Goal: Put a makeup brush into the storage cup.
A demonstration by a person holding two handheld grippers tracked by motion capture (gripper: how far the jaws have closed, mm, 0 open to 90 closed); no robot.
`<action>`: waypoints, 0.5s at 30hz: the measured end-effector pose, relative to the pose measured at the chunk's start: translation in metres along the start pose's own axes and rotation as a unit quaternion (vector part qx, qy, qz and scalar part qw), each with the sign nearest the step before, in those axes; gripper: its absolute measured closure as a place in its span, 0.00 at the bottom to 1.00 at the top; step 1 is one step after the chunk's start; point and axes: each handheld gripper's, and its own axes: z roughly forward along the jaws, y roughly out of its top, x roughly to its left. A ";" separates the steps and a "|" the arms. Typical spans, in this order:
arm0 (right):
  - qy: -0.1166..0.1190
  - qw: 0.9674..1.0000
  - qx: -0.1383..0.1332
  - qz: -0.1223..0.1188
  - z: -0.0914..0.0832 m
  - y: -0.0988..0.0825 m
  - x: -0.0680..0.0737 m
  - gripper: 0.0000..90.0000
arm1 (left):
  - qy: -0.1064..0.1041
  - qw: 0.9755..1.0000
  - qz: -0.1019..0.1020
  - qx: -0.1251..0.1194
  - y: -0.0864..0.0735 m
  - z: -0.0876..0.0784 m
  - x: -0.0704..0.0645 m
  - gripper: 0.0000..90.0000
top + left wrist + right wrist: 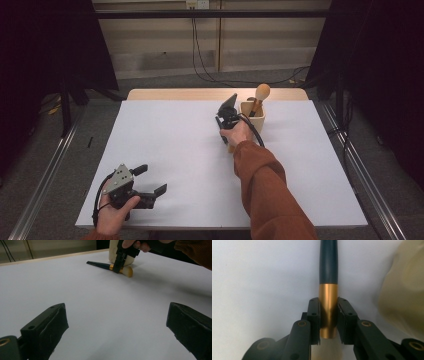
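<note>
High view: brush [259,99] in beige holder [257,122]

Left gripper [117,332]: jaws spread wide above the white surface [100,302], nothing between them. Farther off, the right gripper [117,266] clamps the gold ferrule of a makeup brush [110,266] lying just beside a cream holder [113,251].

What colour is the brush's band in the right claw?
Gold band, clearest in the right gripper view.
</note>
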 end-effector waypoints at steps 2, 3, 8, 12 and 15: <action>0.005 1.000 -0.001 -0.003 0.000 -0.001 -0.001 0.83 | 0.001 1.000 -0.001 0.001 0.000 0.000 0.000 0.04; 0.008 1.000 -0.004 -0.003 -0.002 -0.003 -0.002 0.83 | 0.000 1.000 -0.001 0.000 0.000 0.000 0.000 0.04; 0.021 1.000 -0.023 -0.008 -0.009 -0.010 -0.008 0.83 | 0.002 1.000 -0.001 0.001 0.000 0.000 0.000 0.04; 0.040 0.998 -0.043 -0.012 -0.016 -0.018 -0.011 0.83 | 0.004 1.000 0.000 0.002 0.000 0.000 0.000 0.04; 0.055 0.997 -0.056 -0.012 -0.019 -0.023 -0.014 0.83 | 0.005 1.000 0.000 0.001 0.000 0.000 0.000 0.04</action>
